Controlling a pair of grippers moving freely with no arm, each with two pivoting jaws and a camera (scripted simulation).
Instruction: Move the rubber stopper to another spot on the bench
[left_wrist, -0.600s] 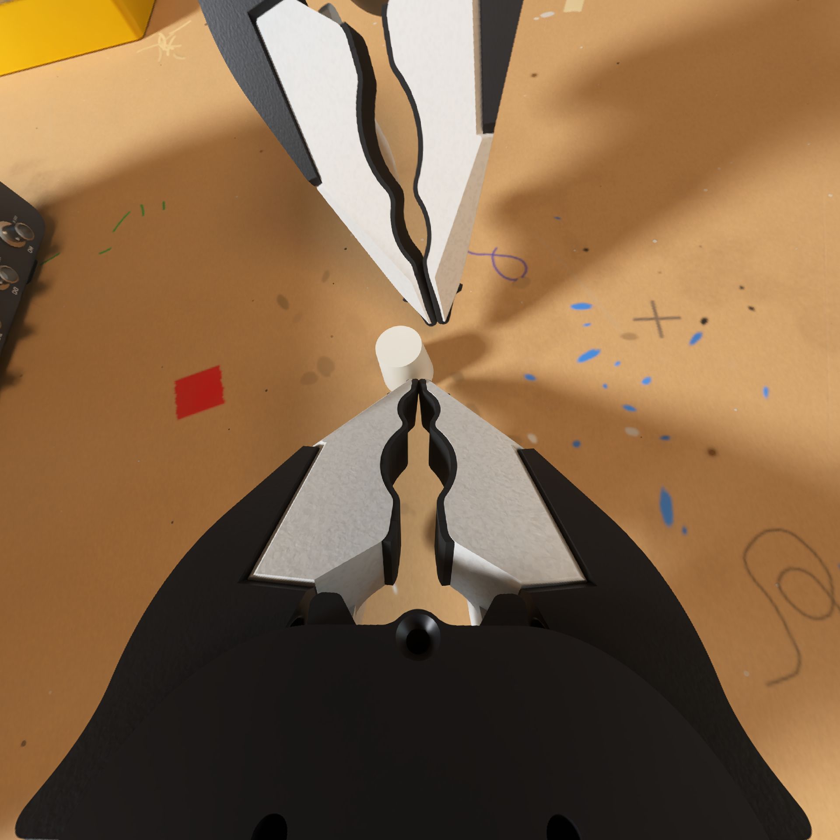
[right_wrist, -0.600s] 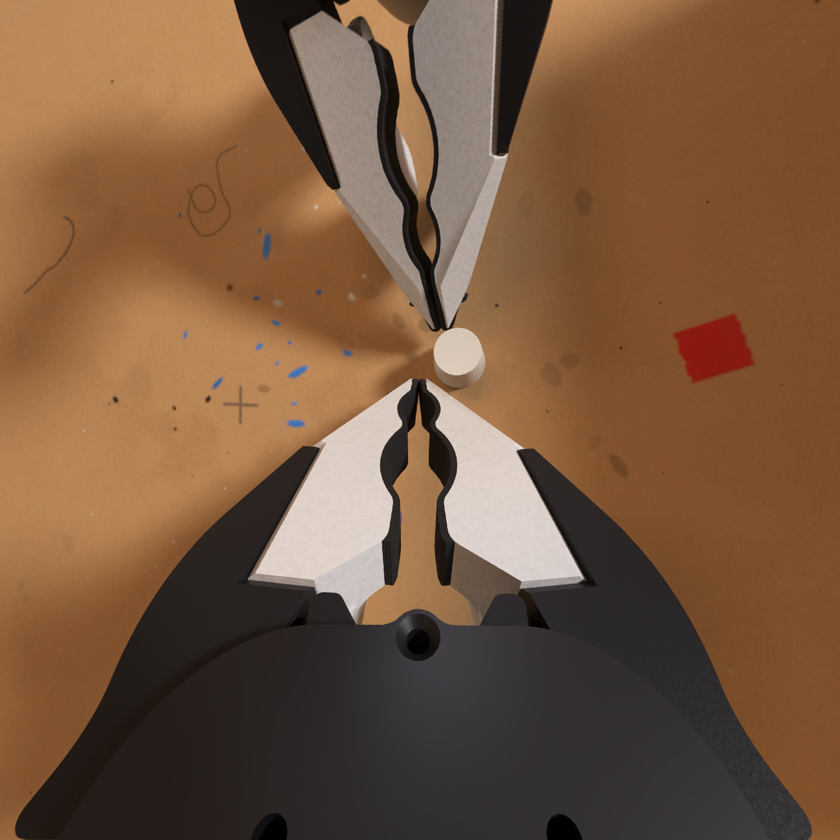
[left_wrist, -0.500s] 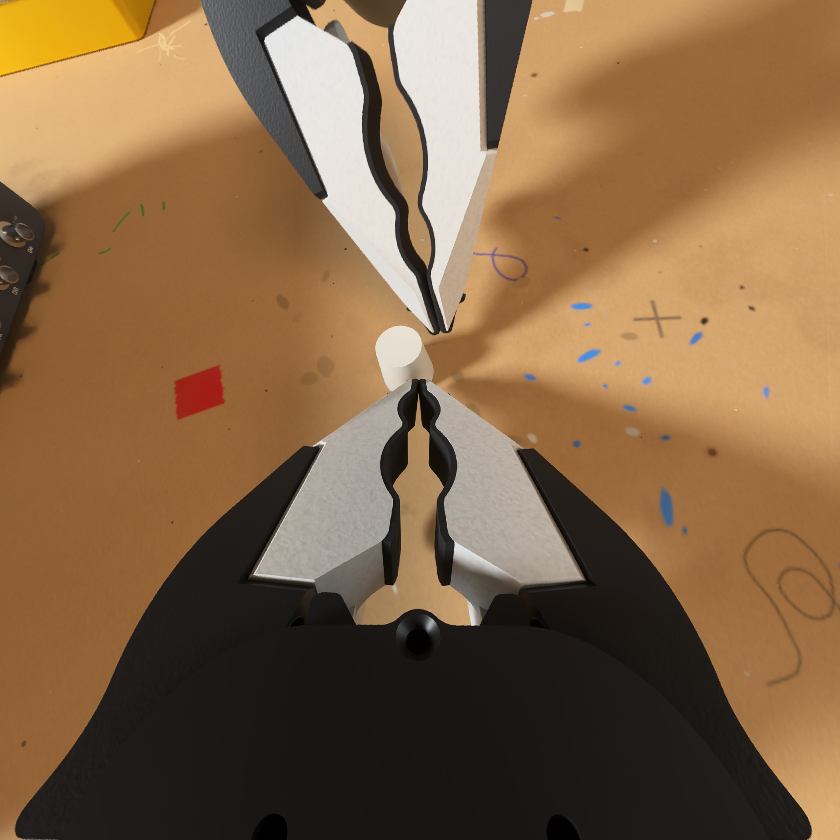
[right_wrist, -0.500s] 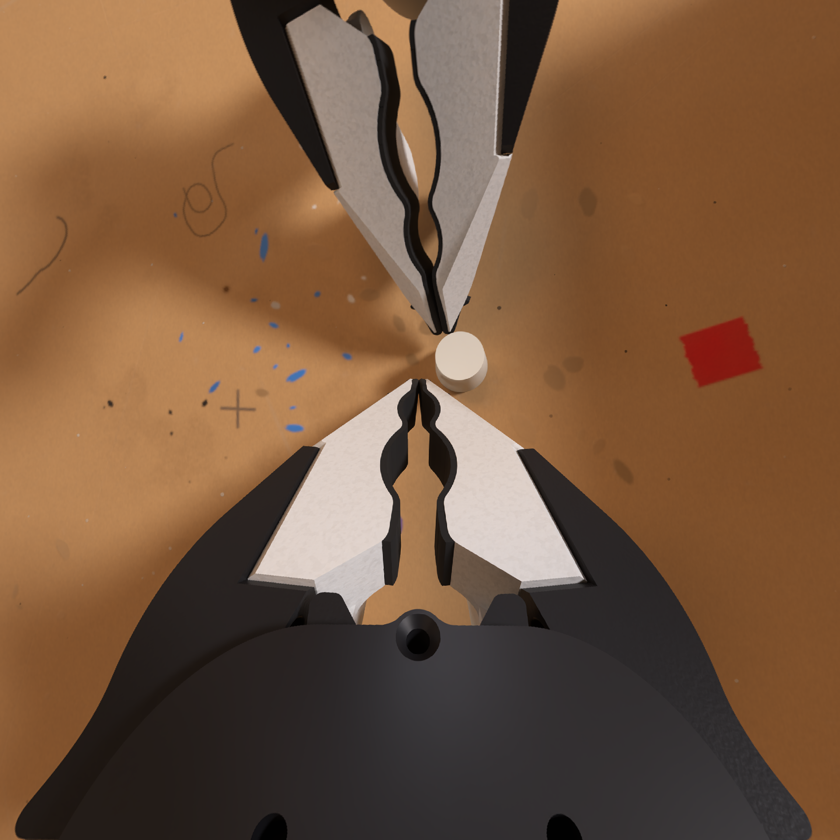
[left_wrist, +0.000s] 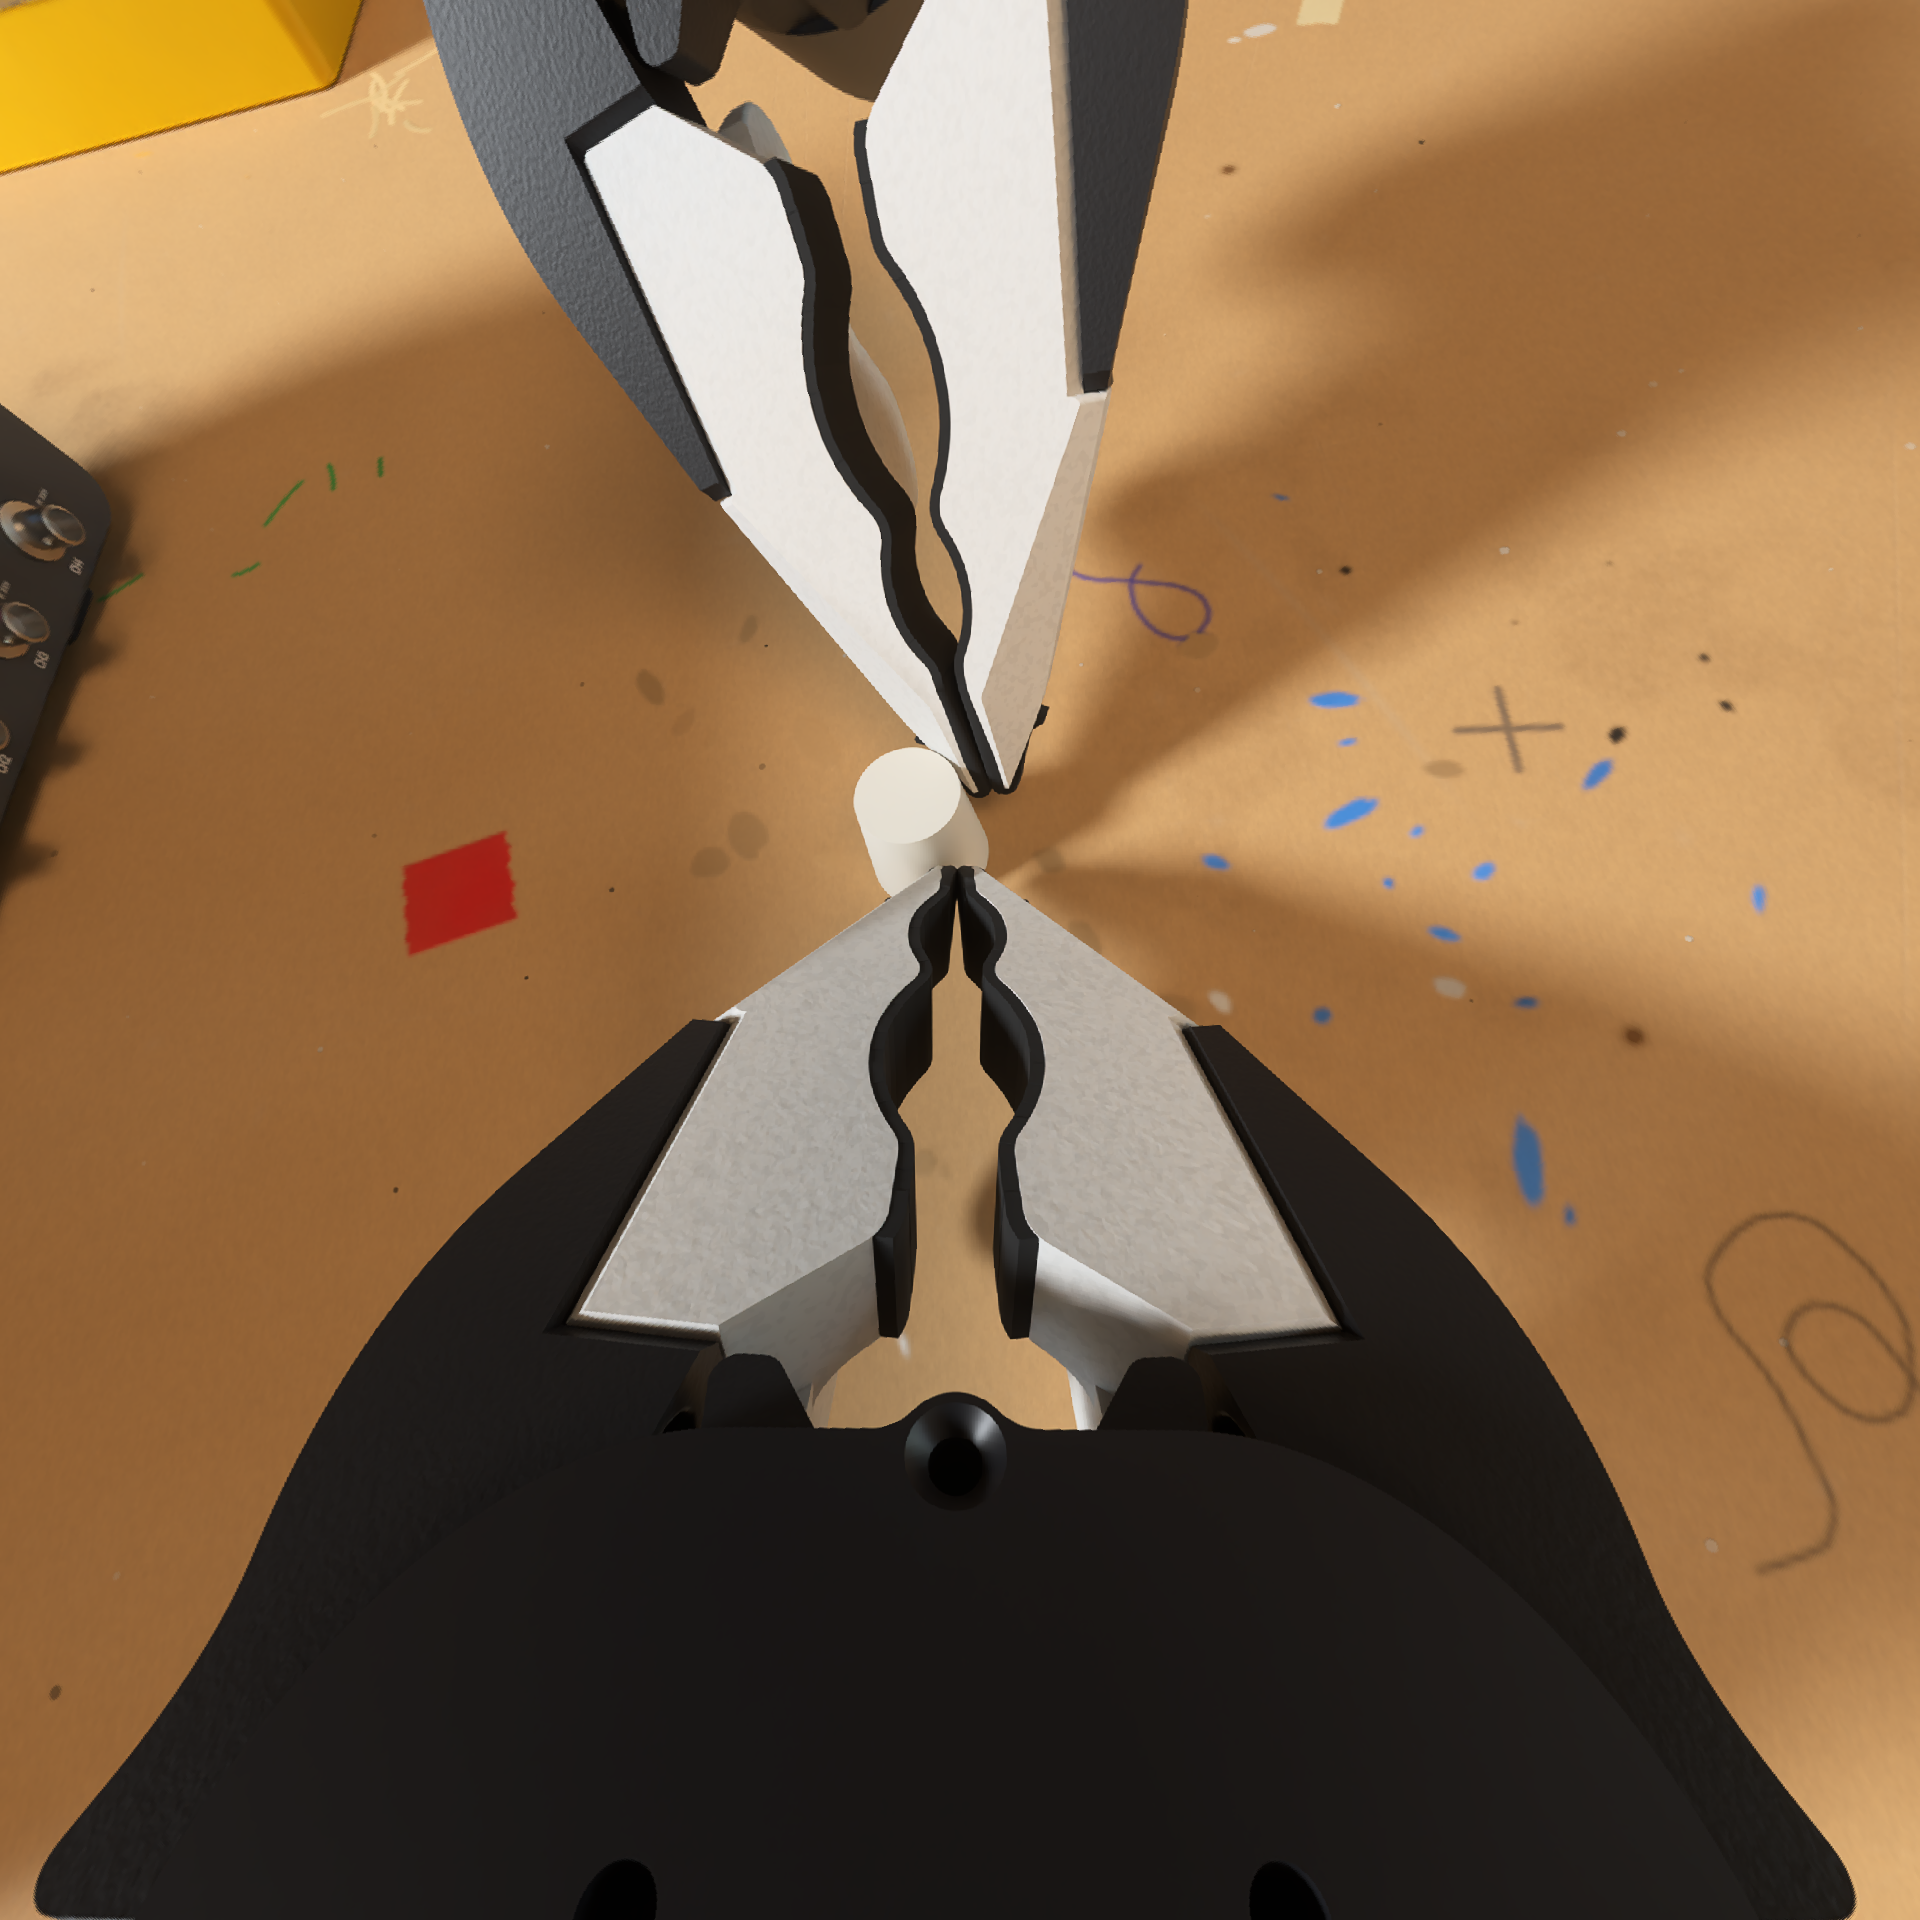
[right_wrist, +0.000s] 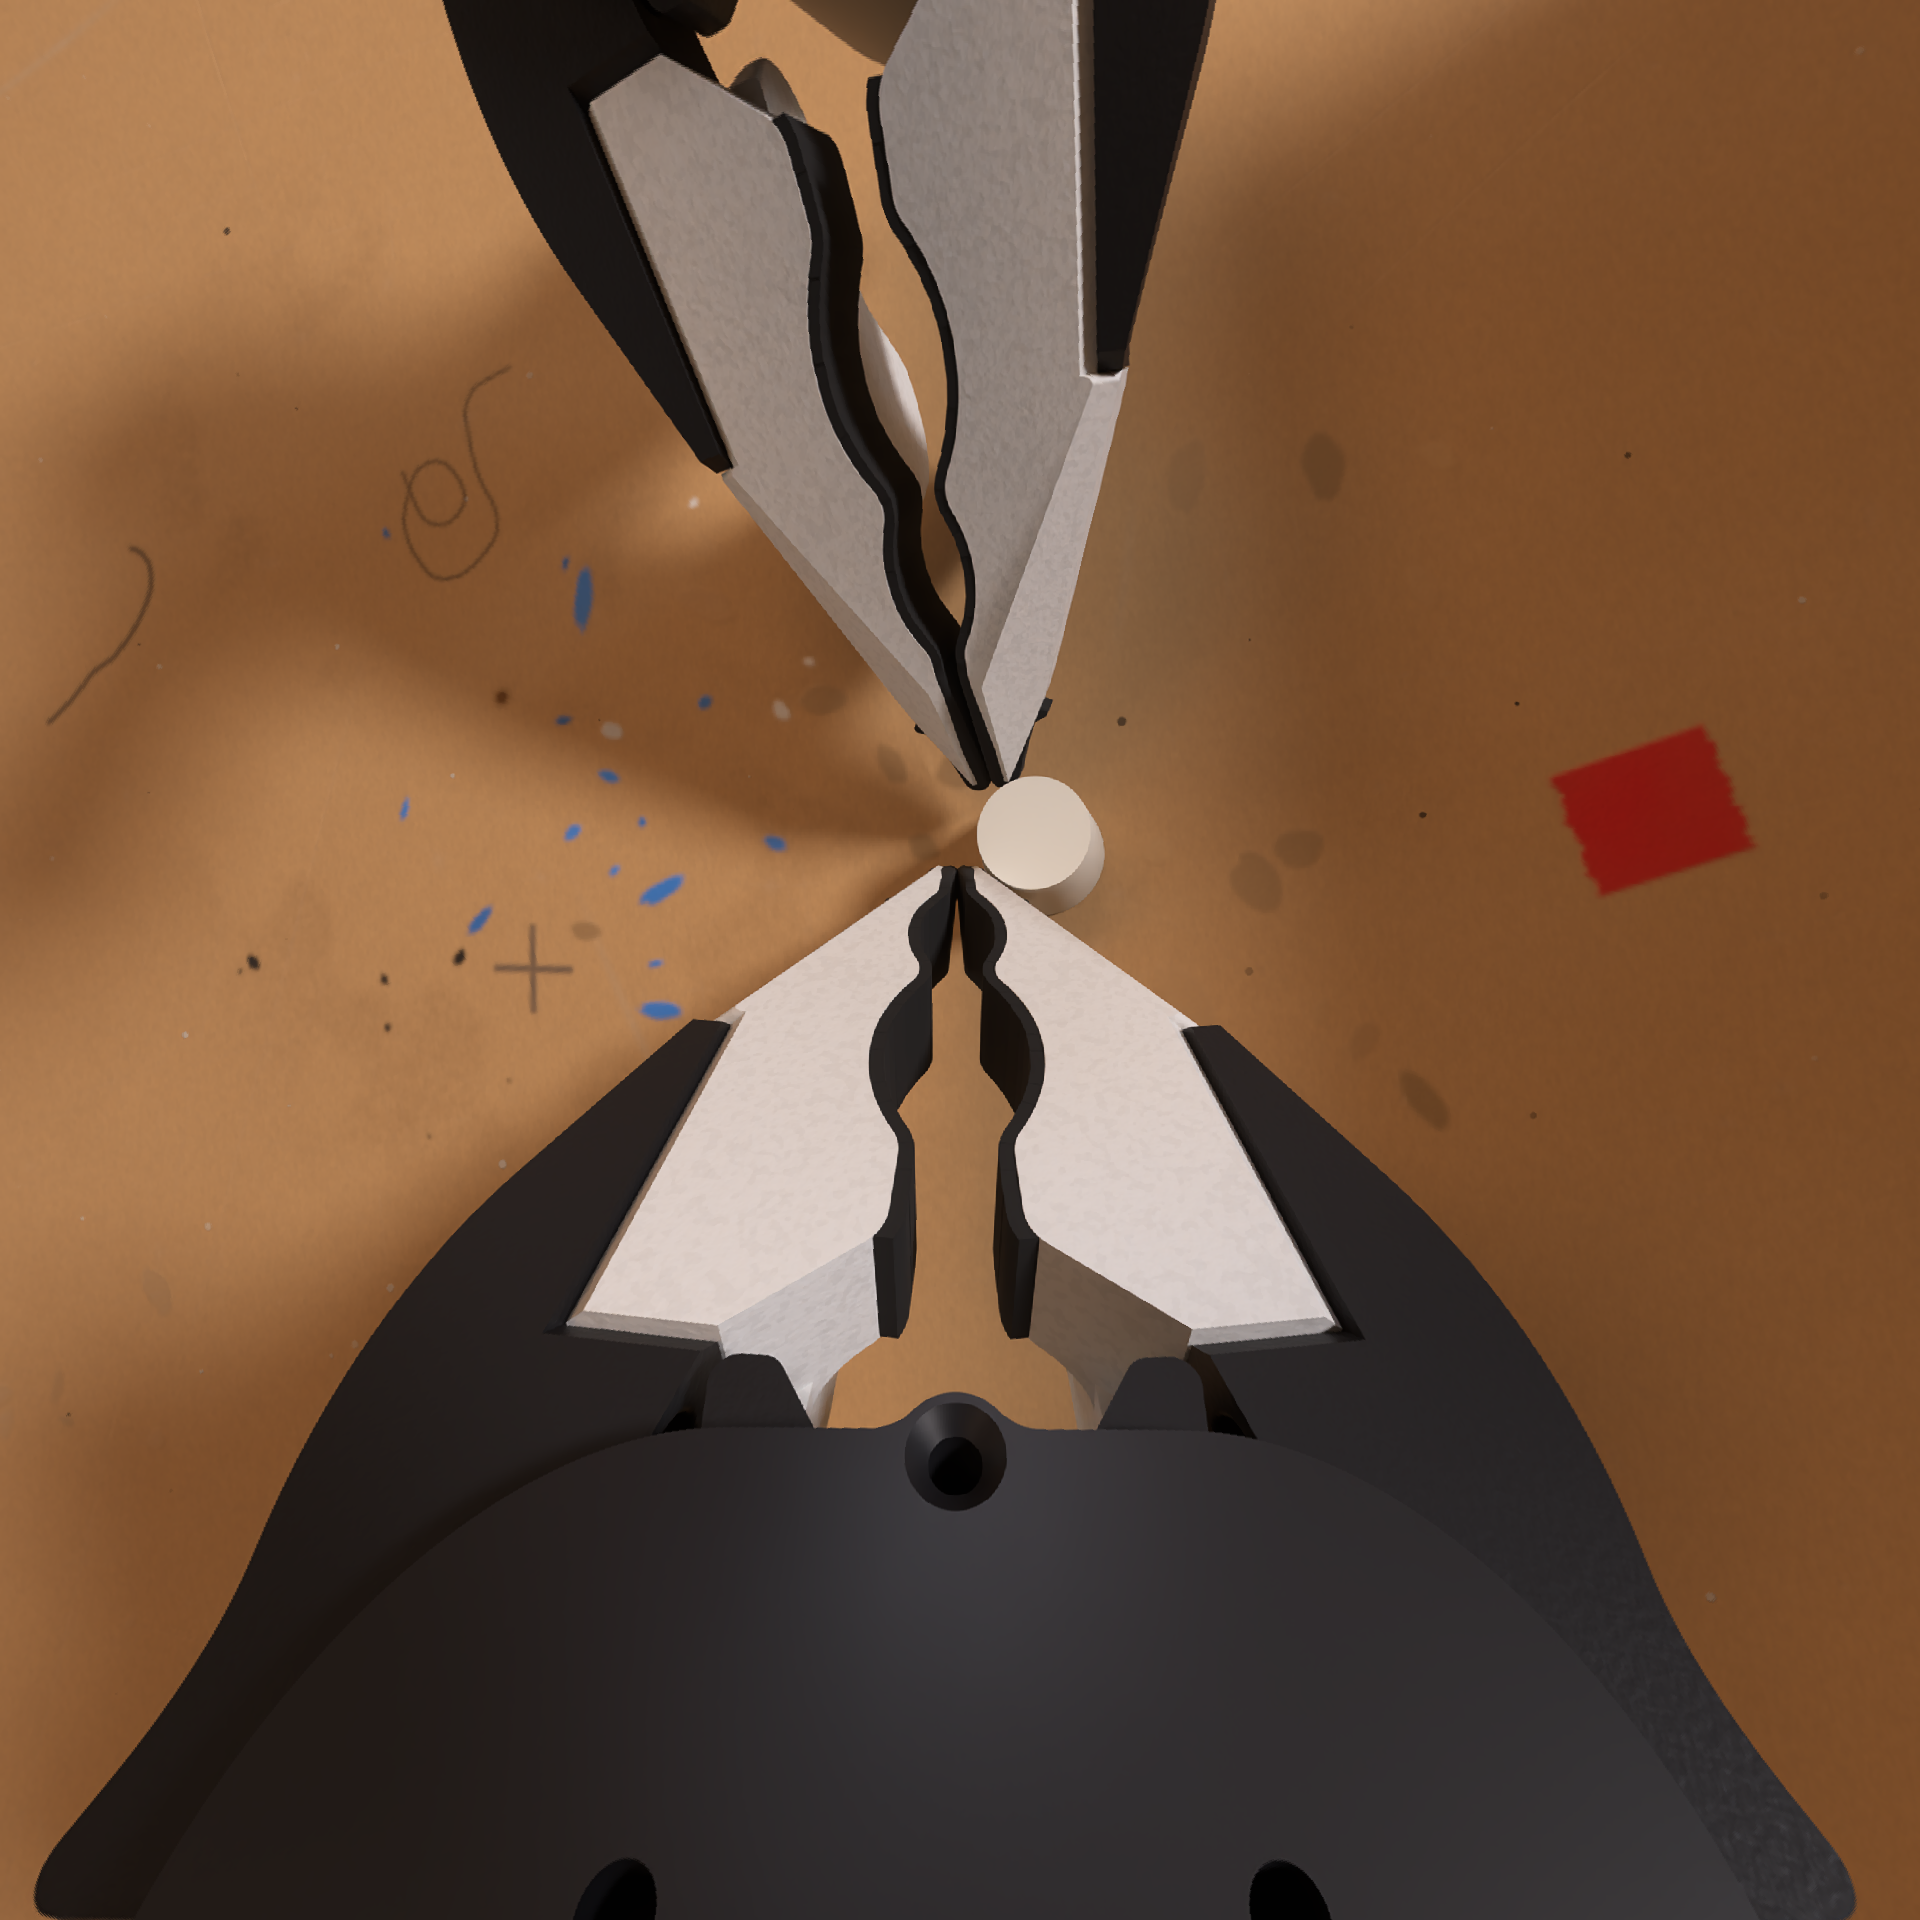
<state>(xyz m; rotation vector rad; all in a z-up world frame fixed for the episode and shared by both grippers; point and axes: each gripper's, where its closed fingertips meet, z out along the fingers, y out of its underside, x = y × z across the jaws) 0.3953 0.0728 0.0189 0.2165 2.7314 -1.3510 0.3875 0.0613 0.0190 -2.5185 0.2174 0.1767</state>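
Note:
The rubber stopper (left_wrist: 912, 816) is a small cream cylinder standing upright on the tan bench. In the left wrist view my left gripper (left_wrist: 957, 873) is shut and empty, its tips just to the right of the stopper's near side. The right gripper (left_wrist: 992, 784) comes in from the top, shut, its tips touching or nearly touching the stopper's right side. In the right wrist view the stopper (right_wrist: 1039, 842) stands just right of my right gripper (right_wrist: 957, 871), and the left gripper (right_wrist: 987, 779) points down at the stopper's far left edge.
A red tape square (left_wrist: 458, 891) lies left of the stopper; it also shows in the right wrist view (right_wrist: 1652, 808). A yellow block (left_wrist: 156, 73) is at the far left corner. A black device with knobs (left_wrist: 42, 603) sits at the left edge. Blue paint flecks (left_wrist: 1351, 810) and pencil marks dot the bench.
The two shut grippers have drawn closer together around the stopper; the right gripper's tips have come down against its side. The stopper stands in much the same spot.

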